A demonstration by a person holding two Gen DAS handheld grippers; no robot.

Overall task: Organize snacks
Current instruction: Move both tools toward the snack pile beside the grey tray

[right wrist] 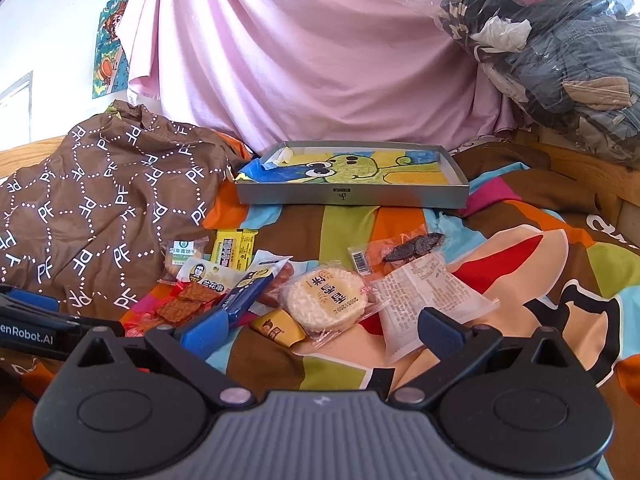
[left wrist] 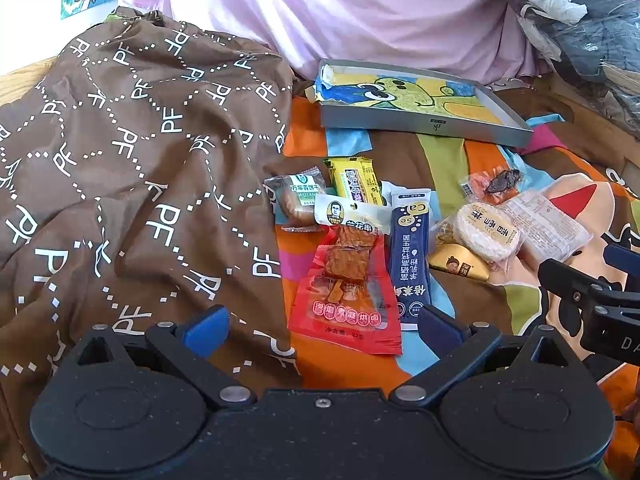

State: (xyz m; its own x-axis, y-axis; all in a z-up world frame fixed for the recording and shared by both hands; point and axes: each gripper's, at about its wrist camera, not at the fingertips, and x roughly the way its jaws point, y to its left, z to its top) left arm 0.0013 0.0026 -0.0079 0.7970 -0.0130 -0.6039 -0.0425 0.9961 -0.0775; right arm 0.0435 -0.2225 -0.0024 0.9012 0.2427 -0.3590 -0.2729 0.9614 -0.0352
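Left wrist view: we hold our left gripper (left wrist: 322, 322) spread above the red tofu packet (left wrist: 347, 288); our right gripper (right wrist: 320, 328) gapes too. Snacks (right wrist: 326, 300) litter the striped bedspread (right wrist: 348, 224); beyond sits the grey tray (right wrist: 352, 196).

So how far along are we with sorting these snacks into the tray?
Nothing looks done yet: the grey tray holds no snacks, only its cartoon lining. Nothing is in hand either; the left gripper and right gripper are both open and empty. Everything is left: the red tofu pack, blue stick sachet, round rice cracker, yellow bar and the other packets all lie loose on the bedspread.
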